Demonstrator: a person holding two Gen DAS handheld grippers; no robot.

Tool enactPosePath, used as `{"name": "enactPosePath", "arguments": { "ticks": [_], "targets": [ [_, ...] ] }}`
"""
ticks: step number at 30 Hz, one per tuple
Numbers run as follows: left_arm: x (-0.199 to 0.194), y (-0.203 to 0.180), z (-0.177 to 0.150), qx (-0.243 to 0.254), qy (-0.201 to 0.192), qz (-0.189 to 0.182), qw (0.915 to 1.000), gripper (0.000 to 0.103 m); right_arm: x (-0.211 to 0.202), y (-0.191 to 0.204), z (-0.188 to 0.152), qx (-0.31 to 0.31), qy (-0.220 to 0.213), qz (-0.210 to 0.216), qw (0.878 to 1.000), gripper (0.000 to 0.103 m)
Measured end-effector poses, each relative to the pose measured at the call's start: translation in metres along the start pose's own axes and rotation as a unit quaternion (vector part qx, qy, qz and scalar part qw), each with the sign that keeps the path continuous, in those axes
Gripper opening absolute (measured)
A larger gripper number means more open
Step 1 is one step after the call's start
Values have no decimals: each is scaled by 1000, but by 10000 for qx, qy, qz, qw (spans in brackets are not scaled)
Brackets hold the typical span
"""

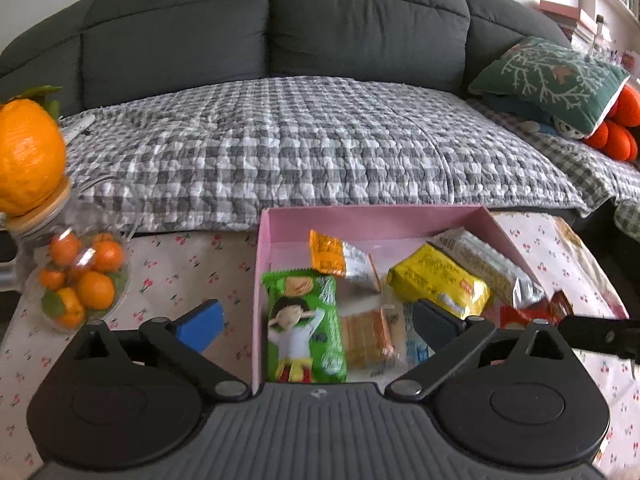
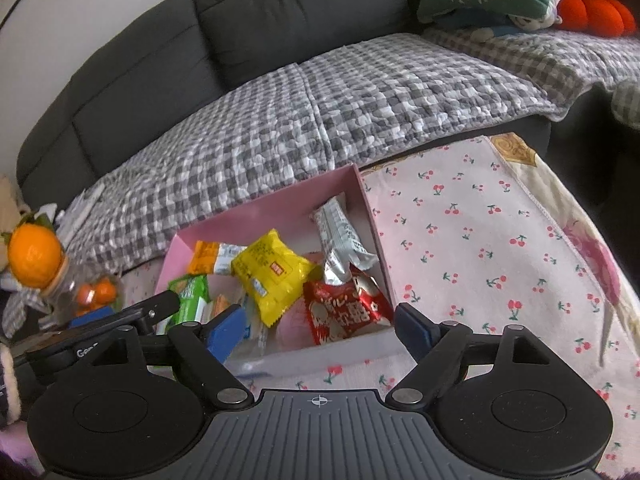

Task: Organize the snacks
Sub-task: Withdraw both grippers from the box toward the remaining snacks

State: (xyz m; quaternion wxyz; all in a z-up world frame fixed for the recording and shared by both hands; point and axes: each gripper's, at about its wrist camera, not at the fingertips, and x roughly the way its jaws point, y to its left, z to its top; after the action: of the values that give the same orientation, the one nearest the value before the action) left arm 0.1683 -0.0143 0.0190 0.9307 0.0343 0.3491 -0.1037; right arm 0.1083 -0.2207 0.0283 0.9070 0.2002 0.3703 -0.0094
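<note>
The snacks are gathered in the pink box (image 1: 264,264), which sits on the cherry-print tablecloth (image 2: 480,240) at the table edge nearest the sofa (image 1: 280,20); a green packet (image 1: 306,328) lies along its left wall, an orange-and-silver packet (image 1: 340,260) toward the back, a yellow packet (image 2: 276,274) in the middle, a silver wrapper (image 2: 340,236) against the right wall and a red packet (image 2: 344,312) at the near right corner. The left gripper (image 1: 320,320) is held above the green packet with its jaws spread wide and nothing between the pads; the right gripper (image 2: 320,328) is likewise released and empty, poised over the red packet and the box's near wall.

Several risks are judged from here; the packets are piled loosely and overlap, so a closing jaw may catch two wrappers at once or pinch only slippery foil, and the packet could be dropped outside the box; the right gripper's right finger stands just outside the box's near corner, so a descent may strike or drag the light cardboard; the two grippers are crowded close together over the box and could be knocked against each other; the jar of small oranges (image 1: 80,276), topped by a large orange ornament (image 1: 28,160), stands near the left gripper and could be toppled by a wide sweep.
</note>
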Motion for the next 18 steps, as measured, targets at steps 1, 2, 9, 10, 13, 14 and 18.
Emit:
{"name": "enactPosePath", "arguments": {
  "ticks": [1, 2, 9, 10, 13, 14, 18],
  "targets": [
    [-3, 0, -2, 5, 9, 26, 10000, 102, -3, 0, 0, -25, -4, -5, 10000, 86],
    [-5, 1, -4, -7, 22, 50, 10000, 102, -5, 0, -1, -40, -9, -13, 10000, 88],
    [-22, 4, -19, -153, 197, 92, 9996, 102, -19, -1, -6, -53, 81, 6, 10000, 88],
    [-25, 5, -21, -178, 200, 90, 9996, 102, -21, -2, -7, -60, 92, 3, 9999, 88],
    [-33, 5, -26, -202, 218, 106, 9995, 102, -26, -3, -10, -87, 136, 4, 9999, 88],
    [-37, 5, -29, -207, 220, 119, 9995, 102, -27, -3, -11, -95, 148, 4, 9998, 88],
    [-47, 6, -37, -266, 236, 130, 9993, 102, -32, -3, -17, -152, 191, -14, 9997, 89]
  ]
}}
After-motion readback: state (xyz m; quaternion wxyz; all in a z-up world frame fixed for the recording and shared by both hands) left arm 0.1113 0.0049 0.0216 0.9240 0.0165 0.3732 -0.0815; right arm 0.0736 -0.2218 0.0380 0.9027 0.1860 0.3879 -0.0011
